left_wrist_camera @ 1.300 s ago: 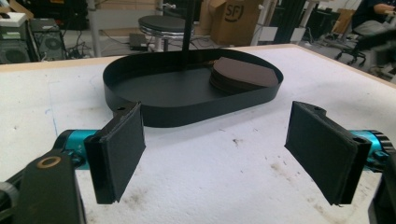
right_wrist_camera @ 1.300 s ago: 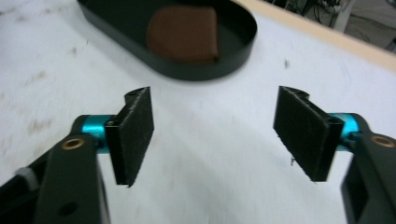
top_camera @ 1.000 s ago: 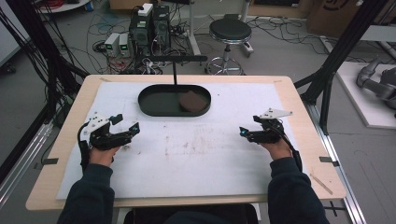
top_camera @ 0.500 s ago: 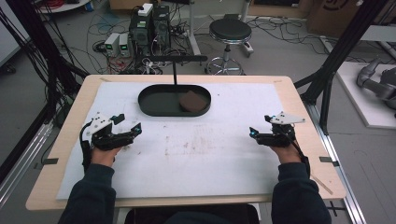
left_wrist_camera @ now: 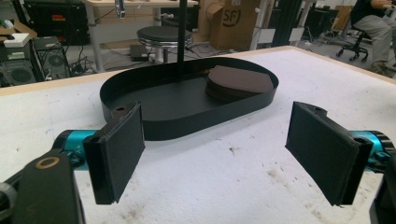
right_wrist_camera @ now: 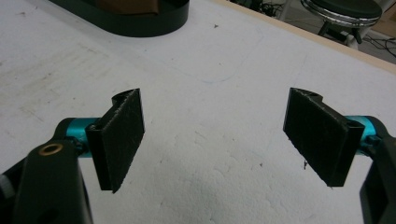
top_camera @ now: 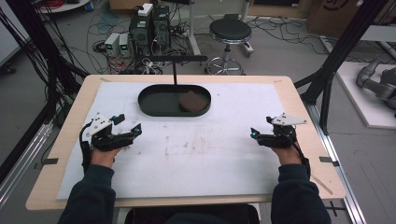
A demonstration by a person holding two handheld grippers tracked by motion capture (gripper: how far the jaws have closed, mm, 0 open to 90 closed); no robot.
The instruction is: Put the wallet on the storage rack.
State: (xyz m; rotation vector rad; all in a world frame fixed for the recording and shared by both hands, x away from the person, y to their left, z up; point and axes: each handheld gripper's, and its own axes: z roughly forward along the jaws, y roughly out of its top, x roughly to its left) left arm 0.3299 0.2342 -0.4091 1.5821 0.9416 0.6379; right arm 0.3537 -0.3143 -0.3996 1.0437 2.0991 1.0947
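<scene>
Here, I held my left hand-held gripper (top_camera: 125,125) and right hand-held gripper (top_camera: 261,129) spread and empty, near the black oval tray (top_camera: 154,108) on the table (top_camera: 299,100); the brown pad (top_camera: 190,100) lay inside the tray's right end, within reach.

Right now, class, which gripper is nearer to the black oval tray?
Left. The left gripper sits just in front of the black oval tray, off its left end. The right gripper lies farther away, towards the table's right edge.
</scene>
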